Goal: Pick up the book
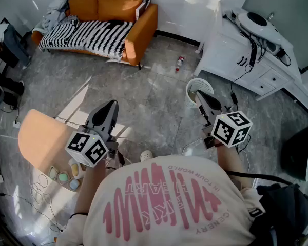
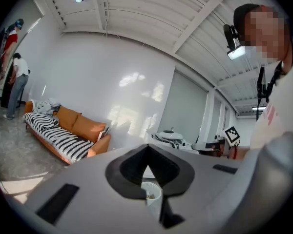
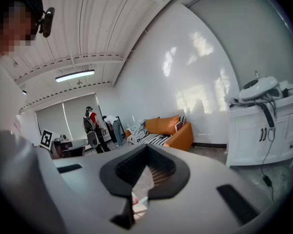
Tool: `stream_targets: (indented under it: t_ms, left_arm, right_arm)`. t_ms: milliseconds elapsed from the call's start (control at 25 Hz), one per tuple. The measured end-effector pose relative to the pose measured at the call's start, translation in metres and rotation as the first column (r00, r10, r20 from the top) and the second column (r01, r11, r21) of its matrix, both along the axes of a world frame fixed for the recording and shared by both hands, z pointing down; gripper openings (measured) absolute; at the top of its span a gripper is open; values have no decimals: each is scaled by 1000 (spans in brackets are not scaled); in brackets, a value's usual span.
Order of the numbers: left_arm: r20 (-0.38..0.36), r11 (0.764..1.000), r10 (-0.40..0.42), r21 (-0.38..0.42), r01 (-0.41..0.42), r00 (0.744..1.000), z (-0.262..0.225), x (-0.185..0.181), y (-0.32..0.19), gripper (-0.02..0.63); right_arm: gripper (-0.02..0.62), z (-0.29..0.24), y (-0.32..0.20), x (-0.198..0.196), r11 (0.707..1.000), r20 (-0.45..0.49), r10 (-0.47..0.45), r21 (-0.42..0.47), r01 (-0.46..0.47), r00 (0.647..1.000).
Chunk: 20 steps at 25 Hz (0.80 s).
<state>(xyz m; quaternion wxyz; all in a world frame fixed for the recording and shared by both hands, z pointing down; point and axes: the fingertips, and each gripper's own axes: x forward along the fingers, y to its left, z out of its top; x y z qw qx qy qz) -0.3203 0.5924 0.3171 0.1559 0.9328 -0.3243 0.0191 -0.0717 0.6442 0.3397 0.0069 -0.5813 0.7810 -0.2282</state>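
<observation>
The left gripper (image 1: 112, 104) is sitting clenched, its jaws pressed together with nothing between them, and it is pointing almost level over the grey tiled floor (image 1: 154, 101). The right gripper (image 1: 199, 94) is likewise clenched and empty; in the head view its tip is lying over the white wastebasket (image 1: 191, 86). Just near and left of the left gripper, a round wooden table (image 1: 38, 135) is carrying a few small pastel dishes (image 1: 64, 177) at its near edge. To the right, a white cabinet (image 1: 236, 53) is standing against the wall, and a small bottle (image 1: 179, 62) is lying on the floor between it and the sofa. At the far side of the room, the book (image 1: 142, 7) is leaning upright at the right end of the orange sofa (image 1: 115, 6), between the back cushion and the armrest, well apart from both grippers. A striped blanket (image 1: 87, 35) is covering the seat.
</observation>
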Motion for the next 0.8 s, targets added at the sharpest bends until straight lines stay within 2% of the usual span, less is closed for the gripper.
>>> stream_targets:
  t_ms: [280,600,680,800]
  left_arm:
    - [-3,1000,-2,1,2,1000,1,-4,-4,8]
    - [-17,1000,-4,8,4,1000,1,-25,-21,8]
    - [-24,1000,-6,28,7,1000,-1,-32,-25,8]
    - [-8,994,9,109,-8,1000,-5,-39,-26,8]
  right_arm:
    - [9,1,-3,-2,1000,4,6,0,-6,1000]
    - [9,-8,-18,-9,998,50,39,44,-41,998]
    - [9,-6,-23,-11,997,52,53,49,-56,997]
    - [9,-4,-30,-15,996,40,69,60,-72,997]
